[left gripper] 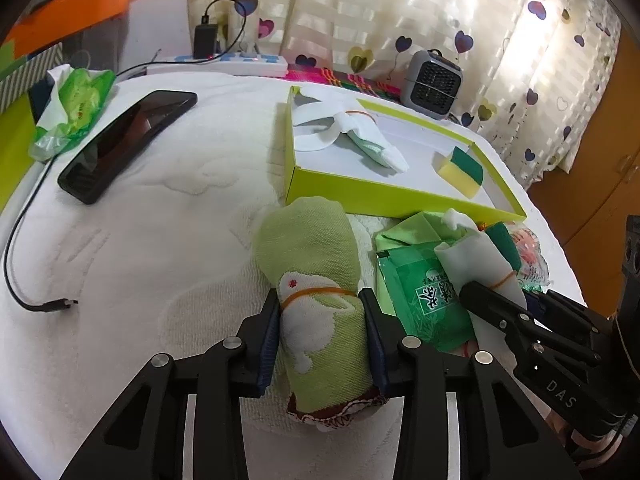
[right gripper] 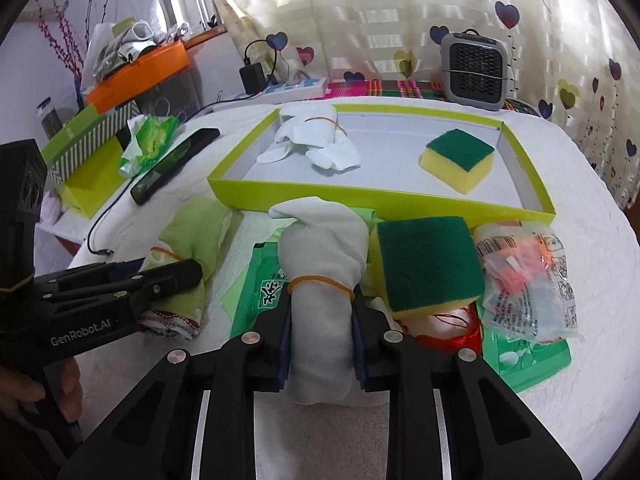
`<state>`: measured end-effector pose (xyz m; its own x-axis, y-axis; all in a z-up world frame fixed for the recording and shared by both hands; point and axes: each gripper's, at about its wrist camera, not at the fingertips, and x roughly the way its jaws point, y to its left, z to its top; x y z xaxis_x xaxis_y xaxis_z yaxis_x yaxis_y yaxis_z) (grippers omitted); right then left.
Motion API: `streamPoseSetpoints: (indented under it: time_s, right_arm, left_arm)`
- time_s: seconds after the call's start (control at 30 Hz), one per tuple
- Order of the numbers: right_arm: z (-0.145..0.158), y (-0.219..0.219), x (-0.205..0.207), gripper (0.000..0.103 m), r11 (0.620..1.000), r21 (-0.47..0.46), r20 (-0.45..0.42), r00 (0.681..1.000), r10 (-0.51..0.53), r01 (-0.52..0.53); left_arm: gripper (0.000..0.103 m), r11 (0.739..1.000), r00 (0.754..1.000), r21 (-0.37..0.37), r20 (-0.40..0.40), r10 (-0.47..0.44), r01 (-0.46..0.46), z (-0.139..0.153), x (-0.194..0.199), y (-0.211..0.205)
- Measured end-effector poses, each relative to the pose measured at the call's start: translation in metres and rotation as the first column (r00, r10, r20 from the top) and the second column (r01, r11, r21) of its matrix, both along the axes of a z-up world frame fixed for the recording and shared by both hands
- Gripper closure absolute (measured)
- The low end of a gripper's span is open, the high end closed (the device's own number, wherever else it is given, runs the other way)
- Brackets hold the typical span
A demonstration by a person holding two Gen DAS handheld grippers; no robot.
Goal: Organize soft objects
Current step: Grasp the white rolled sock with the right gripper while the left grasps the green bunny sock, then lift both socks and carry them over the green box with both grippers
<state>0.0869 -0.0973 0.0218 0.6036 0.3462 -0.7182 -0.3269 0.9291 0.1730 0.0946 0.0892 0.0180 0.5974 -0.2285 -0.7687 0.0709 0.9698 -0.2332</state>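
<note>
Looking along the left tongs [left gripper: 323, 312], the left wrist view shows both pads pressed against a rolled green towel [left gripper: 316, 300] bound with a rubber band; the roll lies on the white padded cover [left gripper: 152, 248], just in front of the lime-green tray [left gripper: 384, 196]. Inside the tray lie a banded white glove bundle [left gripper: 352, 128] and a yellow-and-green sponge [left gripper: 462, 170], well apart. To the right, the right tongs [left gripper: 496, 300] sit at a rolled white cloth [left gripper: 480, 260] that rests on green packets [left gripper: 424, 292]. A black phone [left gripper: 128, 140] and a loose cable [left gripper: 24, 240] lie to the left.

In the right wrist view, the right tongs [right gripper: 322, 320] are closed partway, pads squeezing the rolled white cloth [right gripper: 324, 280] just below its rubber band. Beside it, touching on the right, sits a second sponge [right gripper: 428, 264], then a clear bag of orange pieces [right gripper: 528, 280]. The tray [right gripper: 360, 196] lies just beyond, holding the glove bundle [right gripper: 316, 140] and sponge [right gripper: 458, 156]. At left, the left tongs [right gripper: 172, 276] clamp the green towel [right gripper: 192, 240], a hand [right gripper: 32, 396] gripping their handle.
</note>
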Motion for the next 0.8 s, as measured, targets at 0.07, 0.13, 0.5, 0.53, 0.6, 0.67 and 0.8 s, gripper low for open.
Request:
streamPoseSetpoints:
  time_s: [0.07,0.13,0.5,0.53,0.6,0.67,0.8]
  right_arm:
    - [0.0,-0.002,-0.001,0.078,1.0,0.008,-0.002,1.0,0.0,0.0]
    - [0.001,-0.003,-0.003,0.078,1.0,0.015,0.002,1.0,0.0,0.0]
    - [0.009,-0.005,-0.009,0.078,1.0,0.028,0.04,0.999,0.01,-0.011]
    - [0.01,-0.004,-0.01,0.078,1.0,0.027,0.045,0.999,0.009,-0.01]
    - [0.012,-0.005,-0.011,0.078,1.0,0.03,0.053,0.999,0.007,-0.009]
    - [0.014,-0.006,-0.012,0.078,0.999,0.037,0.06,0.998,0.007,-0.009]
    - [0.021,-0.008,-0.014,0.078,0.998,0.056,0.077,0.997,0.012,-0.016]
  left_arm:
    - [0.068,1.0,1.0,0.008,0.007,0.002,-0.002,0.001,-0.002,0.0]
    - [0.068,1.0,1.0,0.012,0.01,0.003,-0.003,0.003,-0.003,-0.001]
    - [0.068,1.0,0.999,0.018,0.043,0.011,-0.012,0.012,-0.011,-0.001]
    - [0.068,1.0,0.999,0.019,0.045,0.011,-0.012,0.013,-0.012,-0.001]
    - [0.068,1.0,0.999,0.02,0.052,0.011,-0.012,0.016,-0.013,-0.001]
    - [0.068,1.0,0.998,0.02,0.059,0.011,-0.012,0.019,-0.014,-0.002]
    - [0.068,1.0,0.997,0.021,0.075,0.01,-0.011,0.025,-0.015,-0.003]
